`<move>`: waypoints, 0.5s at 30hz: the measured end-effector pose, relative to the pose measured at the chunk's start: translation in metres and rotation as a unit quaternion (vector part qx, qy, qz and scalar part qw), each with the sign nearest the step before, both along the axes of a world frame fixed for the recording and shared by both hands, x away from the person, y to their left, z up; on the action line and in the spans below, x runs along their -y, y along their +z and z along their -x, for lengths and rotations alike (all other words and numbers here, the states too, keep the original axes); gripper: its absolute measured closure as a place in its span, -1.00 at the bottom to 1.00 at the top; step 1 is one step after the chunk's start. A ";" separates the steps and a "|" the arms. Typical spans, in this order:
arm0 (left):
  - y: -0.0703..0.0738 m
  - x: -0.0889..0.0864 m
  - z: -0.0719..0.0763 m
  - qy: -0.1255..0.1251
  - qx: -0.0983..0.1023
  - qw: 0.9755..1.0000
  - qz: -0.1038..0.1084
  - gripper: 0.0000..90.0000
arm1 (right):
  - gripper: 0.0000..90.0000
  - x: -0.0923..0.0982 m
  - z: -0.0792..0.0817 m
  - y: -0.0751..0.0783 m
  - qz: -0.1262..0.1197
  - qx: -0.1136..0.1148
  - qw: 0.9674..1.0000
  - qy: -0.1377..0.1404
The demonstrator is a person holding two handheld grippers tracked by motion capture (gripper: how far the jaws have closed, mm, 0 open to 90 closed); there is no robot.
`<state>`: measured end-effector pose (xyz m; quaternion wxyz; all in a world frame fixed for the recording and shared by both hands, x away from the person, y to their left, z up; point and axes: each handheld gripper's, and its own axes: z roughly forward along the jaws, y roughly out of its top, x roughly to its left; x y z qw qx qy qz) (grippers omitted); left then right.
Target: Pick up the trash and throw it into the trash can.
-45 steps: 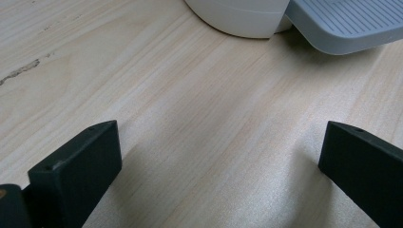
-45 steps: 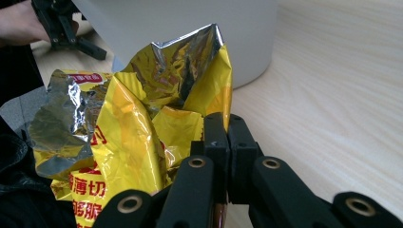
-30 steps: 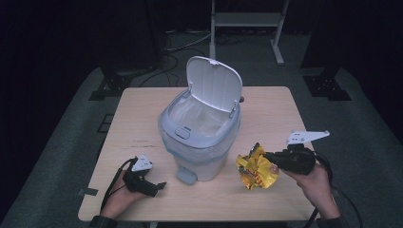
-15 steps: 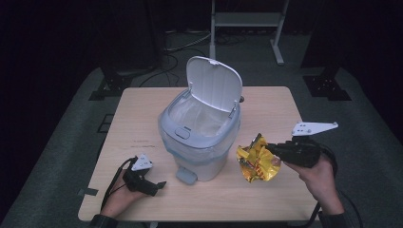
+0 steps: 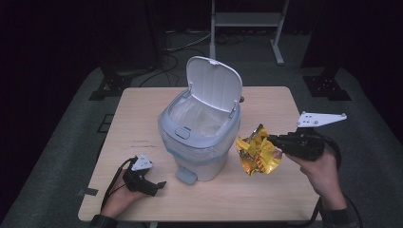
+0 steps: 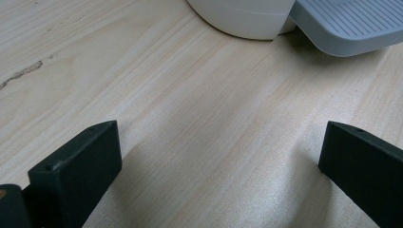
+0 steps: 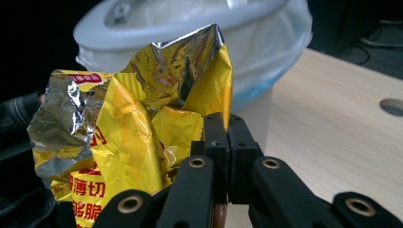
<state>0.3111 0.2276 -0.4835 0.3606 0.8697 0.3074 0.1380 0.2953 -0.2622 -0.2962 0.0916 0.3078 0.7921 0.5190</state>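
A crumpled yellow and silver snack bag (image 5: 258, 154) hangs above the table to the right of the white pedal bin (image 5: 199, 133). My right gripper (image 5: 278, 143) is shut on the snack bag (image 7: 138, 128); its jaws pinch a fold of foil. The bin's lid (image 5: 214, 84) stands open, and a clear liner lines the inside. My left gripper (image 5: 157, 185) rests on the table at the front left, open, with bare wood between its jaws in the left gripper view (image 6: 221, 166). The bin's grey foot pedal (image 6: 351, 23) lies just ahead of it.
The wooden table (image 5: 142, 114) has open room to the left and behind the bin. A round cable hole (image 7: 392, 107) sits in the tabletop. A metal stand (image 5: 244, 21) and cables lie on the dark floor beyond the far edge.
My right gripper has risen with the snack bag, lifting it off the table beside the bin. The left gripper has stayed where it was.
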 end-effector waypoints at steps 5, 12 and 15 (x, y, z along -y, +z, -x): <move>0.000 0.000 0.000 0.000 0.000 1.000 0.000 -1.00 | 0.97 0.001 0.001 0.014 -0.009 0.016 1.000 0.003; 0.000 0.000 0.000 0.001 0.000 1.000 0.000 -1.00 | 0.97 -0.003 0.001 0.037 -0.019 0.039 0.999 0.014; 0.000 0.000 0.000 0.001 0.000 1.000 0.000 -1.00 | 0.97 -0.008 -0.001 0.048 -0.021 0.048 0.998 0.021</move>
